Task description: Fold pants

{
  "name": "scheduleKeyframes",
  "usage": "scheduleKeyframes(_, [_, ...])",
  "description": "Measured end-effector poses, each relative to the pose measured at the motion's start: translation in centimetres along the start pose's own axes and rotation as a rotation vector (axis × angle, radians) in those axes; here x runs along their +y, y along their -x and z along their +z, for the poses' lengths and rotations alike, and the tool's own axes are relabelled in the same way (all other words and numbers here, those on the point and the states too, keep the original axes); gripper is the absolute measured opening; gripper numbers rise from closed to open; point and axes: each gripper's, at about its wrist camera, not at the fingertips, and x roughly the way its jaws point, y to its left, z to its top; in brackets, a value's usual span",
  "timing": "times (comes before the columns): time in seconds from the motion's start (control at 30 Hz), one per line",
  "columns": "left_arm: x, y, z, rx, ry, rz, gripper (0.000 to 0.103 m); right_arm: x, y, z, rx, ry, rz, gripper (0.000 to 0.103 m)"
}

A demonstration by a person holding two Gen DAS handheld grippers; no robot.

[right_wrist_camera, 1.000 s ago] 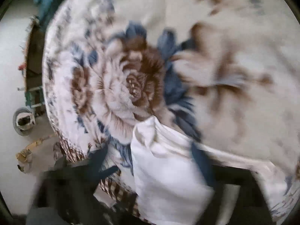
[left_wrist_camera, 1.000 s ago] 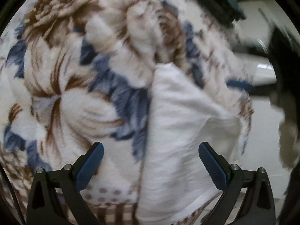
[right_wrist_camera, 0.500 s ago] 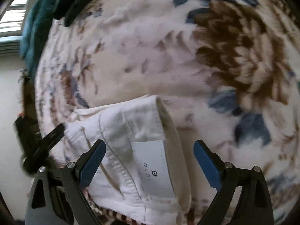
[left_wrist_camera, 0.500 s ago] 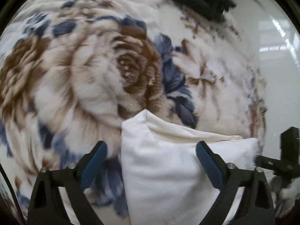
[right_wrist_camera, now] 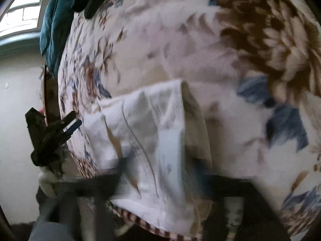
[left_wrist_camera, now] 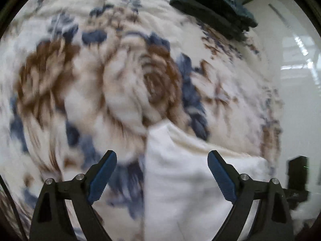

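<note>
The white pants (left_wrist_camera: 190,182) lie folded into a thick bundle on a floral blanket (left_wrist_camera: 120,76) near its edge. In the left wrist view my left gripper (left_wrist_camera: 162,172) hovers over the bundle's left edge. Its jaws are opening, and the blue pads (left_wrist_camera: 104,172) stand wide apart without pressing on cloth. In the right wrist view the pants (right_wrist_camera: 152,128) show seams and a pale label. My right gripper (right_wrist_camera: 158,172) is blurred above their near end. Its jaws are also opening, wide apart, with the cloth below them and not gripped. The left gripper (right_wrist_camera: 74,121) shows at the bundle's far end.
A dark teal folded garment (left_wrist_camera: 212,6) lies at the blanket's far corner, also seen as the teal garment (right_wrist_camera: 54,32) in the right wrist view. Pale glossy floor (left_wrist_camera: 297,92) lies beyond the blanket's edge. Part of the right gripper's dark body (left_wrist_camera: 297,176) sits at the right.
My right gripper swung across the blanket and came down over the labelled end of the pants, then kept its place. The left gripper drifted a little, so the bundle sits further right in its view.
</note>
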Motion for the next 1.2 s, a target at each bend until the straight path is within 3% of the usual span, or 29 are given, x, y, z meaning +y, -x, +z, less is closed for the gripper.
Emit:
scheduleKeyframes(0.1, [0.7, -1.4, -3.0, 0.112, 0.06, -0.12, 0.098, -1.6, -2.8, -0.4, 0.11, -0.035, 0.03, 0.097])
scheduleKeyframes(0.2, [1.3, -3.3, -5.1, 0.155, 0.103, -0.152, 0.098, -2.3, -5.9, 0.0, 0.144, -0.021, 0.056, 0.097])
scheduleKeyframes(0.3, [2.0, -5.6, -6.4, 0.189, 0.146, -0.202, 0.098, -1.8, -6.7, 0.4, 0.13, -0.026, 0.223, 0.098])
scheduleKeyframes(0.37, [2.0, -6.3, -6.6, 0.179, 0.151, -0.212, 0.098, -0.8, -6.7, 0.2, 0.146, 0.037, 0.3, 0.097])
scheduleKeyframes(0.47, [1.0, -6.7, -6.0, 0.18, 0.107, -0.249, 0.098, -1.5, -7.7, 0.3, 0.15, 0.06, 0.225, 0.094])
scheduleKeyframes(0.57, [-1.1, -6.3, -5.5, 0.182, 0.056, -0.265, 0.098, -1.5, -8.3, 0.6, 0.148, 0.032, 0.244, 0.093])
scheduleKeyframes(0.6, [-1.9, -5.9, -5.3, 0.178, 0.028, -0.265, 0.098, -1.1, -8.2, 0.6, 0.144, 0.043, 0.253, 0.088])
scheduleKeyframes(0.63, [-2.3, -5.6, -5.3, 0.175, 0.017, -0.27, 0.098, -0.8, -8.0, 0.6, 0.134, 0.052, 0.249, 0.071])
scheduleKeyframes(0.7, [-3.1, -4.9, -5.1, 0.171, 0.014, -0.293, 0.098, -0.7, -7.3, 0.1, 0.111, 0.036, 0.253, 0.055])
scheduleKeyframes(0.8, [-4.0, -4.2, -4.6, 0.17, 0.006, -0.307, 0.098, -0.3, -6.5, -0.7, 0.08, 0.032, 0.251, 0.045])
scheduleKeyframes(1.0, [-4.5, -1.4, -2.8, 0.161, -0.043, -0.314, 0.098, 2.2, -4.3, -1.3, 0.011, 0.021, 0.281, 0.042])
scheduleKeyframes(1.2, [-7.0, 2.6, 2.7, 0.139, -0.116, -0.338, 0.098, 6.3, 1.2, 1.0, -0.082, 0.005, 0.305, 0.042])
